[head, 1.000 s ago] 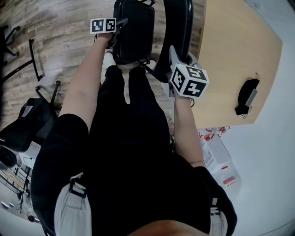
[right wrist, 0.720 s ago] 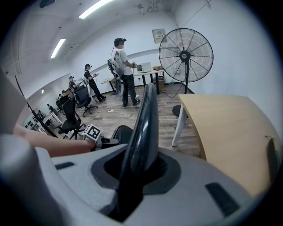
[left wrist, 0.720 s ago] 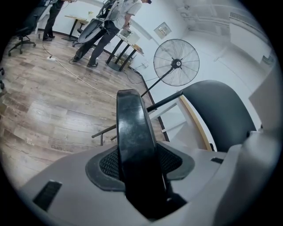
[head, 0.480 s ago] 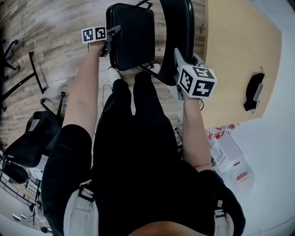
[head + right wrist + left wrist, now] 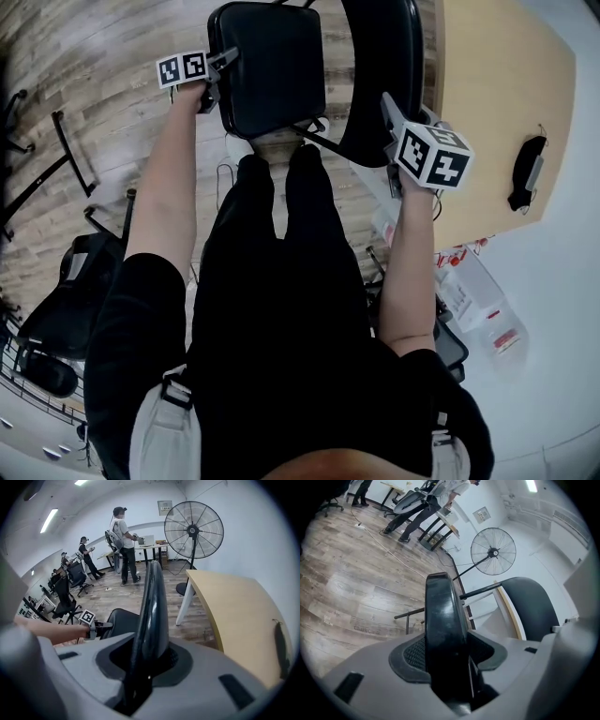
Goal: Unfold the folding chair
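Step in hand (judged): the seat (image 5: 267, 56) is being swung down and away from the backrest (image 5: 380, 75); the folding chair (image 5: 272, 98) looks almost fully opened.
Left tool (image 5: 221, 71): clamped on the seat's side edge, which fills the gap between its pads; its jaws have just been widening, with the seat between them.
Right tool (image 5: 387, 109): gripping the backrest's upper rim, held edge-on between its pads; its jaws have just eased slightly wider around it.
Chair position: it stands on the wooden floor (image 5: 112, 84), ahead of and below both tools, with the seat reaching forward from the left tool.
Table (image 5: 497, 84): just to the right of the right tool, carrying one dark object (image 5: 525, 173).
Good practice: the right tool should steady the backrest while the left tool presses the seat edge down until the frame stops. Because both grips are loosening, the pads should bite firmly before pushing further.
Risk (judged): the smooth seat edge could slip from the left tool.
Count: one chair (one seat, one backrest), two tools, one table, one standing fan (image 5: 493, 551).
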